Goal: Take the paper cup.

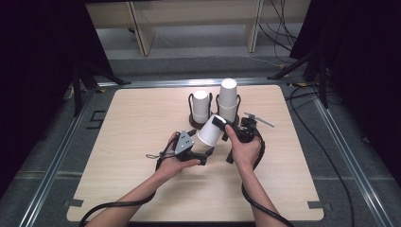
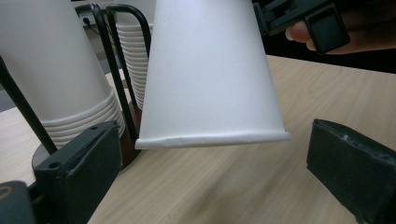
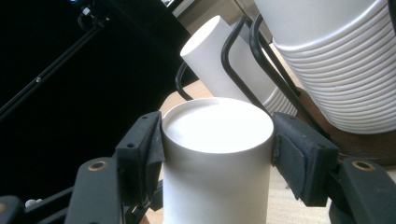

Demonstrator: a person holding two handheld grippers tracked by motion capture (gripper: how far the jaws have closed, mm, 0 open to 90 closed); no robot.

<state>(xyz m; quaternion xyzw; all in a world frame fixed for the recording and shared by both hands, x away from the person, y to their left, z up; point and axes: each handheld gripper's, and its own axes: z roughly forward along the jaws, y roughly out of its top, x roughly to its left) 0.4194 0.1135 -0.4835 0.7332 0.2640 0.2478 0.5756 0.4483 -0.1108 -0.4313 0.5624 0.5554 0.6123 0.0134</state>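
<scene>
My right gripper [image 1: 222, 131] is shut on a single white paper cup [image 1: 209, 130], clamped near its closed base and held tilted above the table, rim pointing down and to the left. In the right gripper view the cup [image 3: 217, 186] sits squeezed between both pads. My left gripper [image 1: 208, 153] is open just below the cup's rim. In the left gripper view the cup [image 2: 210, 70] hangs ahead of the wide-apart jaws, touching neither. Behind stand two stacks of white cups, left stack [image 1: 200, 106] and taller right stack [image 1: 228, 98], each in a black wire holder.
The light wooden table [image 1: 142, 118] has a metal frame around it. Black cables trail from both grippers toward the front edge. Shelving legs and dark stands are beyond the far edge. The cup stacks [image 3: 336, 60] are very close to the held cup.
</scene>
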